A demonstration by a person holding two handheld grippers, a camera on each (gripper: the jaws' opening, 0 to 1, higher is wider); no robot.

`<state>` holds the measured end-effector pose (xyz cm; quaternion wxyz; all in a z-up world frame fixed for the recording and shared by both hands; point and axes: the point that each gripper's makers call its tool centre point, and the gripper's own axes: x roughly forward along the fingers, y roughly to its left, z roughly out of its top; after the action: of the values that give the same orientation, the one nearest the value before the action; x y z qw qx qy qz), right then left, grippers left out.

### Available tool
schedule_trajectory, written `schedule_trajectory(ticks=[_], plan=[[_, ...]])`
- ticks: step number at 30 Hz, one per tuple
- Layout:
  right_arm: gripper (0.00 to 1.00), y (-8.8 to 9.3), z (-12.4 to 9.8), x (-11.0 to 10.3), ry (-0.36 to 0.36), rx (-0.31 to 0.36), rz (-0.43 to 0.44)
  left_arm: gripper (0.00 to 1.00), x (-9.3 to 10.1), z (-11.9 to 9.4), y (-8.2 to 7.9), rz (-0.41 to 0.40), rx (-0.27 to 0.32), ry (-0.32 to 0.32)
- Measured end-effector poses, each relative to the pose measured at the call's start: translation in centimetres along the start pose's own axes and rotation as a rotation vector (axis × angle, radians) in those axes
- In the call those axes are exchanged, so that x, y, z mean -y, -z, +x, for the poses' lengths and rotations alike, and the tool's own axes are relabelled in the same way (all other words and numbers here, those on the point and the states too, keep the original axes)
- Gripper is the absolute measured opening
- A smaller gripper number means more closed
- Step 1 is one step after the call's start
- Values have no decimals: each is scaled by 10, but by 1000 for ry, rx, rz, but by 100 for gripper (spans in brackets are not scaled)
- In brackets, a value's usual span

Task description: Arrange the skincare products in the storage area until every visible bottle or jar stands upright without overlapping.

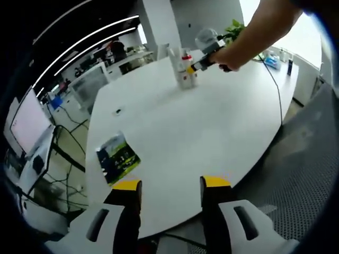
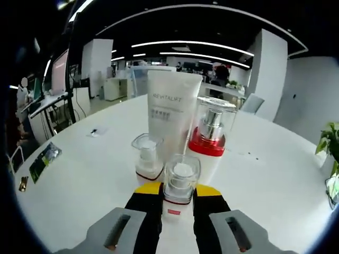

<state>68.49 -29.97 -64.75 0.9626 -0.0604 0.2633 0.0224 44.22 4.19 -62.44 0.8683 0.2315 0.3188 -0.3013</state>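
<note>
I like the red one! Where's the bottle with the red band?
In the right gripper view, the red-banded bottle stands upright mid-table, beside the white tube, behind the small bottle between the claw's jaws.

From the left gripper view the skincare products [image 1: 184, 69] are way too small to tell apart, and the person's hand [image 1: 228, 55] covers most of the right gripper. In the right gripper view, the small jar [image 2: 180, 185] hides the pump bottle's [image 2: 210, 138] lower left and the foot of the tube [image 2: 170, 114] behind it; the jaws cover the jar's base sides.
</note>
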Motion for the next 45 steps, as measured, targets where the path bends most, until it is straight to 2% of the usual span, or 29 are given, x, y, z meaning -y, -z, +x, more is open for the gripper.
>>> schedule_trajectory(ticks=[4,8,24,35,45], plan=[[16,0,1,1,14,-12,-3,40,0,0,0,0,-1,-1],[16,1,1,6,47,-25,32,39,0,0,1,2,-4,-1],[16,3,-1,12,85,-43,78,35,0,0,2,9,-12,1],[16,4,1,16,86,-41,132,32,1,0,5,13,-28,5],[23,1,-7,11,74,-31,162,32,0,0,6,17,-34,6]])
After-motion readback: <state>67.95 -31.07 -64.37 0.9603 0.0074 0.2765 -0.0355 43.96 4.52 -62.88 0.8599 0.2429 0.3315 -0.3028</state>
